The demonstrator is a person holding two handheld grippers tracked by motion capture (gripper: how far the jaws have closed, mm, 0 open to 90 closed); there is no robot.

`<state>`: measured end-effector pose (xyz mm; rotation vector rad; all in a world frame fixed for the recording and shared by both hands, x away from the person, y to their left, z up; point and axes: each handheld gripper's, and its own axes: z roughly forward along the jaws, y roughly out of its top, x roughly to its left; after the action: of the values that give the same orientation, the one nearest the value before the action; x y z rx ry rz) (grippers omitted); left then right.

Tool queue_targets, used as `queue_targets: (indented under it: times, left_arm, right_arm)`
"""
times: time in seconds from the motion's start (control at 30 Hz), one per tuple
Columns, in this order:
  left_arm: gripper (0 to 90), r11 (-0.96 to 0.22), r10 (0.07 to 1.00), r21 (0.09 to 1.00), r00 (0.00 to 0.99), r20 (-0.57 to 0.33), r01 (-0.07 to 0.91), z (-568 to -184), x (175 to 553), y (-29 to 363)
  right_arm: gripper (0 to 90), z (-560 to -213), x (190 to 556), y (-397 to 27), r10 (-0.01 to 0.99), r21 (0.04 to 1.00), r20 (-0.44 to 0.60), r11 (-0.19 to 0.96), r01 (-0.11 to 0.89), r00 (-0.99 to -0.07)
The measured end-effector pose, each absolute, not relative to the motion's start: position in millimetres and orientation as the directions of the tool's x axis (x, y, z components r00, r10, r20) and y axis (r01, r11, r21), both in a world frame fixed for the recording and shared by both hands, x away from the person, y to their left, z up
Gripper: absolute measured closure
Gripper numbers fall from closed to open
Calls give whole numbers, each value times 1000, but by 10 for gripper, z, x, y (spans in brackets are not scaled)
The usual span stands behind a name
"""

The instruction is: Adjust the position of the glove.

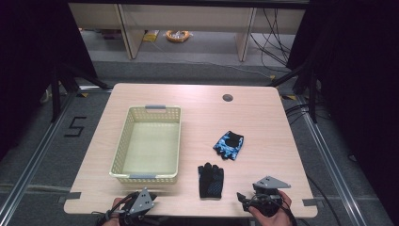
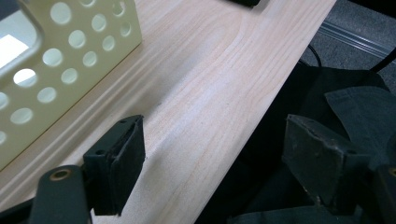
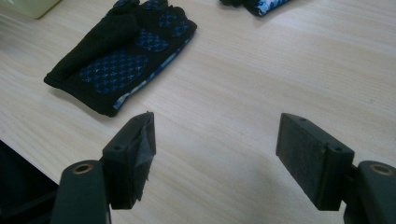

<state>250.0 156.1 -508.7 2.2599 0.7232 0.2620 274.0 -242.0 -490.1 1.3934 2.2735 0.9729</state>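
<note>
Two fingerless gloves lie on the wooden table (image 1: 254, 122). A black glove (image 1: 210, 180) with blue-dotted palm pads rests near the front edge, and a blue patterned glove (image 1: 229, 144) lies behind it to the right. My right gripper (image 1: 243, 198) hovers at the front edge just right of the black glove (image 3: 123, 56). Its jaws stand wide apart, and the right gripper (image 3: 217, 158) holds nothing. My left gripper (image 1: 141, 207) is at the front edge below the basket. The left gripper (image 2: 210, 163) is open over the table's rim, empty.
A cream perforated basket (image 1: 123, 141) stands empty on the table's left half, and its wall (image 2: 70, 60) is close to my left jaws. A round cable hole (image 1: 227, 98) sits at the back right. Dark cloth (image 2: 327, 121) hangs below the table edge.
</note>
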Motion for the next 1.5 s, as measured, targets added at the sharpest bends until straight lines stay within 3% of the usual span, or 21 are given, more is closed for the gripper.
queue_targets:
  times: [0.2, 0.43, 0.97, 1.4, 1.5]
  left_arm:
    - [204, -561, 573, 718, 819, -21, 411, -5082, 2499, 1563]
    - [205, -552, 582, 716, 813, -35, 427, -5090, 2493, 1551]
    - [205, -545, 585, 721, 810, -40, 429, -5087, 2498, 1534]
    - [205, -556, 580, 717, 814, -28, 421, -5077, 2506, 1547]
    - [205, -556, 573, 723, 819, -25, 411, -5073, 2497, 1540]
  right_arm:
    - [325, -4905, 2744, -2425, 866, 689, 90, 303, 659, -492]
    - [389, -4894, 2768, -2382, 855, 690, 169, 252, 678, -490]
    - [525, -4933, 3164, -1947, 827, 703, 234, 219, 677, -511]
    - [544, -5065, 3296, -1700, 864, 654, 182, 251, 714, -470]
    - [634, -5072, 3295, -1644, 856, 660, 134, 299, 689, -500]
